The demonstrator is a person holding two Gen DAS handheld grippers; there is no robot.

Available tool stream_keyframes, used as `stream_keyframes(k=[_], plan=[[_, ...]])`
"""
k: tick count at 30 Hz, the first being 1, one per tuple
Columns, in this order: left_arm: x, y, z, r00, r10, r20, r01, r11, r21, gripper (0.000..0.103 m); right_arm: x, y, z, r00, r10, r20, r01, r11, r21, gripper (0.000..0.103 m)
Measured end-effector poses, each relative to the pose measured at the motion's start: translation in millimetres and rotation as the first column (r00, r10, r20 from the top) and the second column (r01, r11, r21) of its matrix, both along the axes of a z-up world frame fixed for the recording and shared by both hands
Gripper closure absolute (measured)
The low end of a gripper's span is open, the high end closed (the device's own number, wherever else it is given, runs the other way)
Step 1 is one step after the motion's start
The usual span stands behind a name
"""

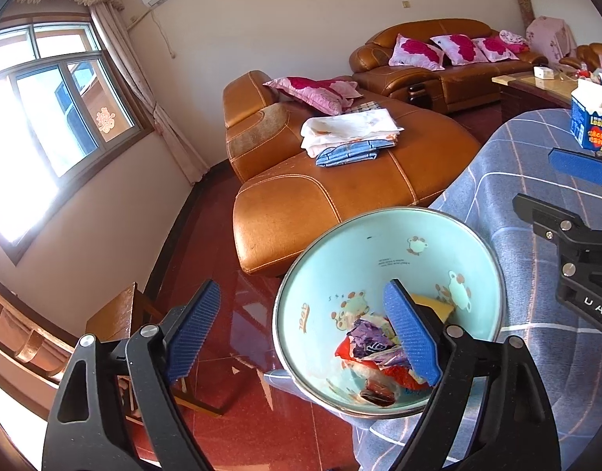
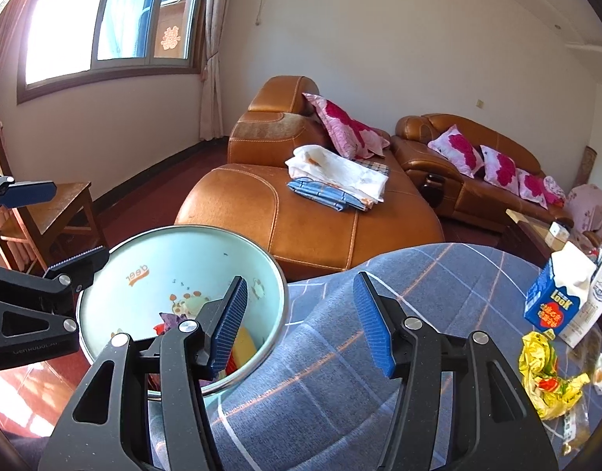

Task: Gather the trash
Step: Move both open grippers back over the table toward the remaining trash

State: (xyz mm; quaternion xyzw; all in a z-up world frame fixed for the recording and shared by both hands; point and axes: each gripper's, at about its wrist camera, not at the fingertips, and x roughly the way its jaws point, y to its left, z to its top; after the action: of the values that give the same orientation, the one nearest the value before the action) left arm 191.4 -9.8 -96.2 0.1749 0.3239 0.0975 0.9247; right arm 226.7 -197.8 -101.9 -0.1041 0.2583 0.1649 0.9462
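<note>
Through the left wrist camera I see my left gripper [image 1: 304, 337] with its fingers spread wide and holding nothing. One blue pad [image 1: 410, 337] hangs inside the pale blue bowl [image 1: 340, 259], the other pad sits outside, over the red floor [image 1: 222, 353], so the fingers straddle the bowl's rim without closing on it. The bowl sits at the edge of the table covered in a blue plaid cloth [image 1: 509, 149], partly overhanging it. At the bottom of the bowl lies a heap of wrappers [image 1: 379, 357], red, purple and yellow; the pad covers part of the heap and I cannot count the pieces or read them.

My right gripper [image 2: 301, 322] is also released and empty, its fingers apart, one above the bowl [image 2: 163, 259] and one above the cloth [image 2: 438, 274]. In the left view only its tip shows, cut off by the right edge.

On the cloth to the right stands a blue and white carton [image 2: 556, 298], with a crumpled yellow wrapper [image 2: 544, 376] just in front of it. Beyond the wrapper, small clear scraps lie at the distorted edge of the picture; I cannot tell what they are. An orange leather sofa [image 2: 301, 227] with folded cloths [image 2: 340, 180] stands behind the table.
</note>
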Motion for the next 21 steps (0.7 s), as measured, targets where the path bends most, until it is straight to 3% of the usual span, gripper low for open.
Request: stream_keyframes(k=[6, 13, 17, 21], plan=[[0, -55, 10, 0.992, -0.125, 0.013, 0.125, 0.992, -0.020, 0.015, -16, -96, 16, 0.979, -0.202, 0.003, 0.202, 0.979, 0.006, 0.045], [3, -157, 14, 0.949, -0.315, 0.007, 0.315, 0.947, -0.053, 0.012, -28, -233, -4, 0.871, -0.484, -0.089, 0.484, 0.875, -0.014, 0.045], [5, -215, 9, 0.916, -0.401, 0.002, 0.401, 0.916, -0.034, 0.012, -30, -272, -23, 0.831, -0.530, -0.169, 0.533, 0.846, -0.030, 0.045], [10, -257, 1, 0.895, -0.446, -0.009, 0.446, 0.895, -0.017, 0.012, -25, -289, -30, 0.829, -0.508, -0.234, 0.521, 0.853, -0.004, 0.045]])
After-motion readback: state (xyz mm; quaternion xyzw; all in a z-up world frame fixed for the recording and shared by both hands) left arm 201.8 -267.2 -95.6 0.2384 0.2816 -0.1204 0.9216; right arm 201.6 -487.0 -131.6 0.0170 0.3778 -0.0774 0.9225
